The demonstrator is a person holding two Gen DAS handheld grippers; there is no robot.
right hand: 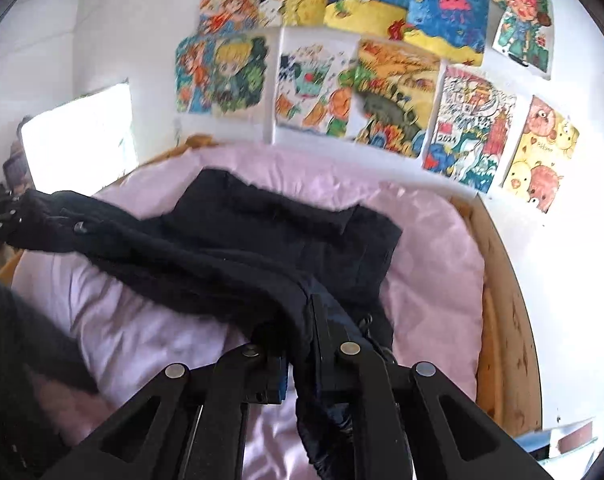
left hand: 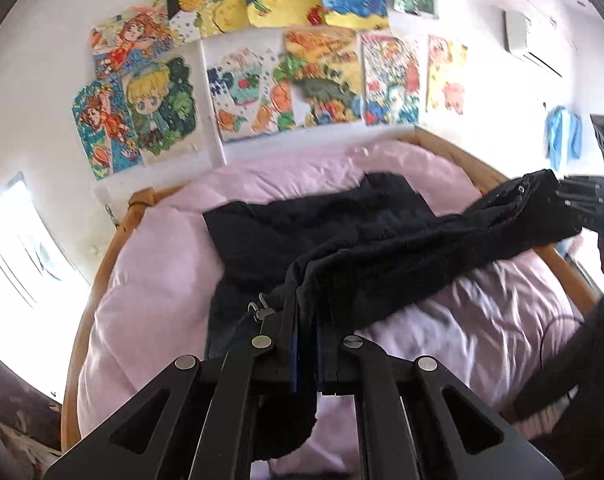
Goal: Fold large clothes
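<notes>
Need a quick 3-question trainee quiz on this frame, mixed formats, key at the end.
1. True or false: the left gripper and the right gripper are both shut on the dark garment.
2. What does the garment rest on? A) the pink bedding B) a wooden table C) a laundry basket
3. Fill in: the wall behind the bed carries many colourful ____.

Key: 1 true; 2 A; 3 drawings
</notes>
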